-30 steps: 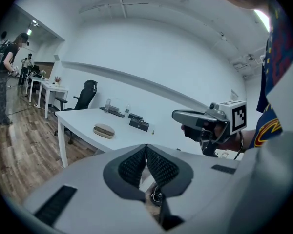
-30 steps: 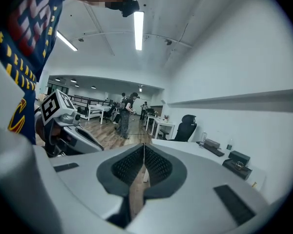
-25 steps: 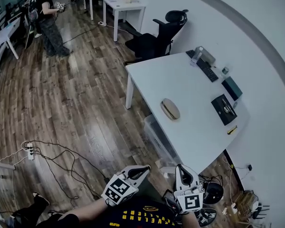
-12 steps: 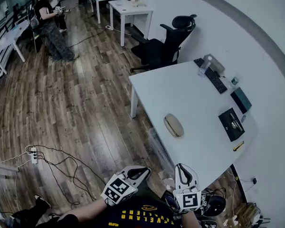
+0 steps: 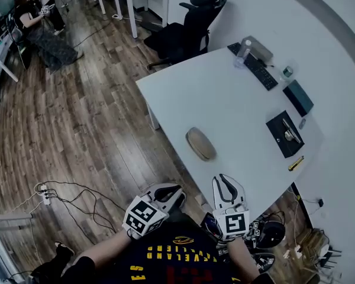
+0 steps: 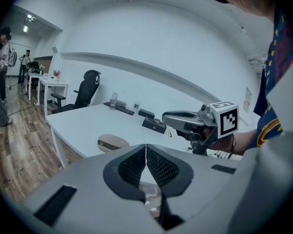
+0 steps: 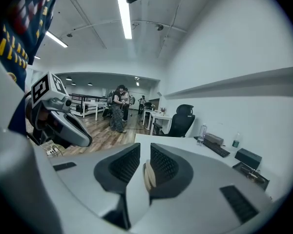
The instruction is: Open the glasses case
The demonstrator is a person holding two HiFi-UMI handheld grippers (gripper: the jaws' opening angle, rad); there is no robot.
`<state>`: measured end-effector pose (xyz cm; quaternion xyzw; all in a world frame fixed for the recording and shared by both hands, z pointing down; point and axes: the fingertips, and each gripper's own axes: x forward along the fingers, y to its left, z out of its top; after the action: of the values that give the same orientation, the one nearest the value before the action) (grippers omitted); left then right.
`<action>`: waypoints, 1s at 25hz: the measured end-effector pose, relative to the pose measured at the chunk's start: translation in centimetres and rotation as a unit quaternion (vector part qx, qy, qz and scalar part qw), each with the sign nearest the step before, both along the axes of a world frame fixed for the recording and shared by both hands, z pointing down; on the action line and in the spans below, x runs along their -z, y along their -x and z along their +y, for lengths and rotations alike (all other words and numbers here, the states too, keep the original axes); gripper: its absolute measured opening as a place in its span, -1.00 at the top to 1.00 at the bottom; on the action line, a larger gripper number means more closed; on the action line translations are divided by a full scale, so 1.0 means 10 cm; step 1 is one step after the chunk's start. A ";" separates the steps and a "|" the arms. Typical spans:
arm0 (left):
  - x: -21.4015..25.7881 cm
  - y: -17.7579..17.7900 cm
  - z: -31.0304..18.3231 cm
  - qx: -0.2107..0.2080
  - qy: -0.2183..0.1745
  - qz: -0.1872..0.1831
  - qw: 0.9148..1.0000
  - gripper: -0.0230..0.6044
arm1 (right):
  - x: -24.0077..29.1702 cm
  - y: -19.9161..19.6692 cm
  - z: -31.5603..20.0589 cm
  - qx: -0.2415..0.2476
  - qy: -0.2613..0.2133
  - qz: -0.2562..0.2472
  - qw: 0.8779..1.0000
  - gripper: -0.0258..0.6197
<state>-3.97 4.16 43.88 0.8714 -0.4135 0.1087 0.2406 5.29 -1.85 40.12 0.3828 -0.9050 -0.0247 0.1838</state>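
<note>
Off the near edge of the white desk (image 5: 225, 99), furthest left: left gripper (image 5: 176, 191), jaws pressed together, nothing in them, aimed toward the desk.

Just inside that same edge, flat on the desk: glasses case (image 5: 200, 144), tan, oval, lid down, not yet opened. Lies ahead of both grippers, roughly between their lines of aim, with its long axis about parallel to the desk's near edge. Touched by neither gripper.

Right at the desk's edge, further right: right gripper (image 5: 222, 181), jaws opening, only a narrow gap so far, nothing between them. Probably the nearer of the two to the case, though by little.

Along the desk's far side, well apart from the case: keyboard (image 5: 252, 65) and black box (image 5: 284, 134), no label legible on either. No brand visible on the case. Short of the desk, yellow lettering (image 5: 165, 256) on a dark shirt, cut off and inverted, not safely readable. On each gripper's cube, square markers only, no words.
</note>
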 end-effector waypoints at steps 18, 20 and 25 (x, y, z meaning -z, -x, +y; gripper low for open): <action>-1.12 -0.09 -1.30 0.080 0.164 -0.001 0.983 0.88 | -1.19 0.02 -0.79 0.005 0.088 0.092 0.992 0.47; -1.27 -0.08 -1.37 0.077 0.180 -0.002 0.981 0.88 | -1.31 0.08 -0.83 0.008 0.092 0.109 0.990 0.45; -1.60 -0.13 -1.50 0.050 0.227 0.008 0.973 0.87 | -1.55 0.20 -0.91 0.015 0.104 0.151 0.983 0.40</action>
<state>-2.63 -10.87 59.87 0.7734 -0.4188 0.1806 0.4402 3.24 -10.97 55.63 0.3396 -0.8703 0.0093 0.3565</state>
